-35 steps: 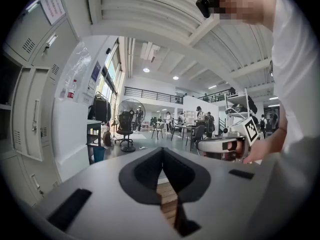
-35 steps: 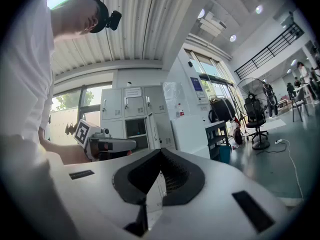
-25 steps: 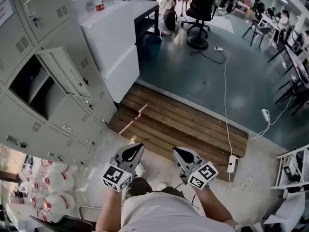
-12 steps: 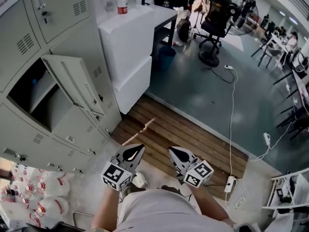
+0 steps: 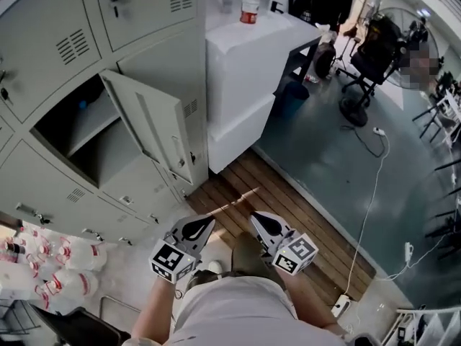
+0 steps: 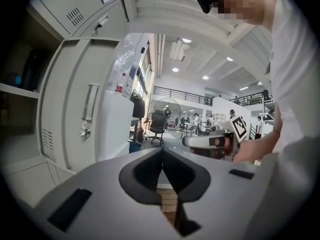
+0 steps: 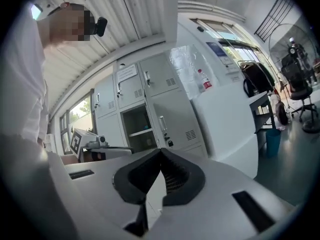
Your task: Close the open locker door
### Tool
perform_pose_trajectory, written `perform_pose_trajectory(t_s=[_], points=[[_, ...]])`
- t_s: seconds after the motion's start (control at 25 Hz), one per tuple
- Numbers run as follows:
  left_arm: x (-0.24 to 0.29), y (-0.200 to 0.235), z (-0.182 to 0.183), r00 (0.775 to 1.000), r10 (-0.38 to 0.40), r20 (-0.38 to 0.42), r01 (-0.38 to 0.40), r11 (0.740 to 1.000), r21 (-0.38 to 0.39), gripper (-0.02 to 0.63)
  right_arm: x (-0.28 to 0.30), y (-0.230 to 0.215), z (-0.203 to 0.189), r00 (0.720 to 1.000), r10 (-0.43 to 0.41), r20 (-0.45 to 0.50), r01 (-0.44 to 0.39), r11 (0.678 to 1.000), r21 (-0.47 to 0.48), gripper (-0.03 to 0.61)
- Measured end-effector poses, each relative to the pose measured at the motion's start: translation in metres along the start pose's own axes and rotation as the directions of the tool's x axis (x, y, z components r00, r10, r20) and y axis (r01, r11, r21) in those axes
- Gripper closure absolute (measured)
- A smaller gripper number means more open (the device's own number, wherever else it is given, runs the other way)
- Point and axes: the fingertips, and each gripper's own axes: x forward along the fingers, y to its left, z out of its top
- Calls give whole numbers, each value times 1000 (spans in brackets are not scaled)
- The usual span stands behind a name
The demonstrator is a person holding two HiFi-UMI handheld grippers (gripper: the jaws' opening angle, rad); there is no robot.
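Currently my left gripper (image 5: 204, 222) and right gripper (image 5: 258, 219) sit pinched together, empty; the open locker door (image 5: 148, 128) stands ahead-left of both.

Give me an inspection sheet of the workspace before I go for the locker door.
Surface: pale floor underfoot, wooden slat platform ahead, grey floor beyond.
Job's things: locker door stands open, swung out from its compartment; one shelf inside.
Clutter: wrapped water bottles on the floor below the lockers.
Grippers: left gripper and right gripper both shut, empty, apart from the door.
Cables: white cable crosses the grey floor toward a power strip.
Surroundings: white cabinet with a bottle on top; office chair, fan.
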Motion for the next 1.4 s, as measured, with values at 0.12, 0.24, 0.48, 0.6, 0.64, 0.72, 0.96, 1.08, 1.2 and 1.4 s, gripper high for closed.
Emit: perform_pose_trajectory(t_s=[0.12, 0.24, 0.48, 0.6, 0.64, 0.72, 0.96, 1.08, 1.2, 1.4], points=[[4, 26, -1, 997, 81, -8, -81, 996, -35, 609, 34, -14, 7, 996, 87, -20, -87, 996, 5, 571], [12, 53, 0, 984, 176, -23, -177, 983, -49, 609, 68, -33, 15, 982, 185, -44, -185, 983, 14, 571], [17, 95, 13, 926, 372, -60, -376, 924, -73, 609, 130, -49, 33, 899, 420, -126, -421, 907, 16, 566], [17, 107, 22, 880, 472, -55, -475, 873, -110, 609, 154, -48, 44, 836, 529, -147, -532, 846, 20, 557], [17, 109, 25, 862, 504, -55, -507, 854, -120, 609, 159, -46, 47, 811, 564, -153, -567, 823, 26, 554], [15, 111, 30, 823, 565, -55, -567, 812, -137, 609, 168, -42, 52, 757, 630, -172, -633, 773, 41, 548], [2, 103, 42, 669, 740, -74, -738, 648, -189, 609, 184, -34, 67, 603, 762, -236, -770, 633, 76, 499], [-9, 90, 52, 591, 802, -88, -799, 566, -205, 609, 188, -27, 75, 541, 798, -265, -811, 578, 86, 480], [-22, 77, 64, 528, 845, -85, -834, 498, -236, 609, 193, -19, 78, 502, 810, -302, -836, 545, 72, 457], [-39, 53, 70, 463, 883, -78, -863, 429, -267, 609, 198, -2, 80, 466, 825, -319, -856, 512, 75, 431]])
